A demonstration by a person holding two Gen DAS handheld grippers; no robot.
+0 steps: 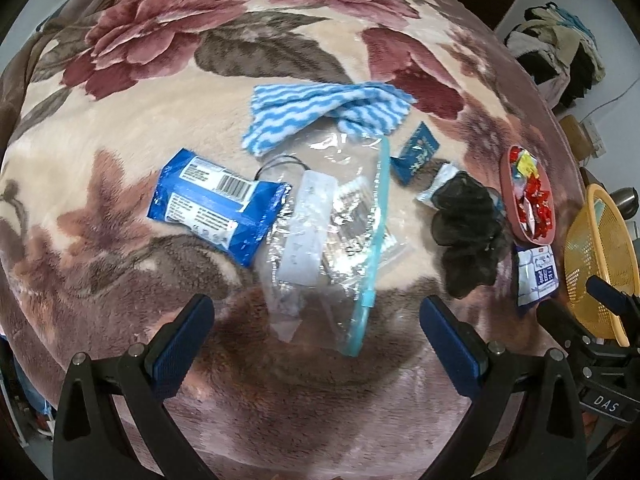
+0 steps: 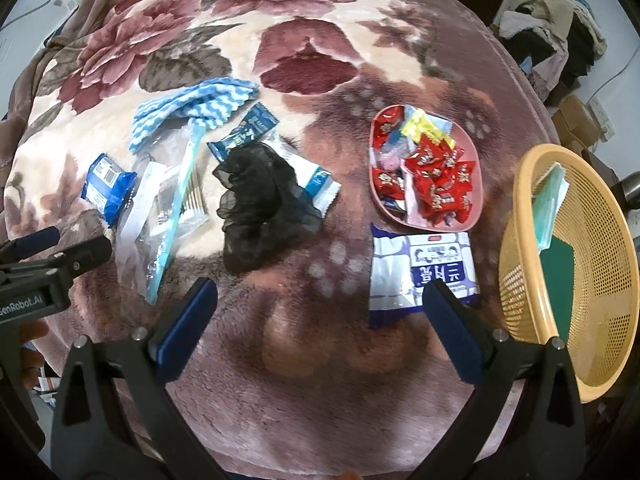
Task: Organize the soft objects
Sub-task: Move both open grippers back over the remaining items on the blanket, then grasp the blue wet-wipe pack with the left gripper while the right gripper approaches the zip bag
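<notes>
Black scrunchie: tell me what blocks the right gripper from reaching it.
Nothing visible does. The right gripper is open above bare blanket, and the black scrunchie lies ahead to its left, on top of a white packet, uncovered.

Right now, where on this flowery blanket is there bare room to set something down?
Bare blanket lies beyond the striped cloth, between the black scrunchie and the pink candy tray, and near both open tools. It is crowded where cloth, clear zip bag, blue packet and scrunchie overlap, and by the yellow basket.
</notes>
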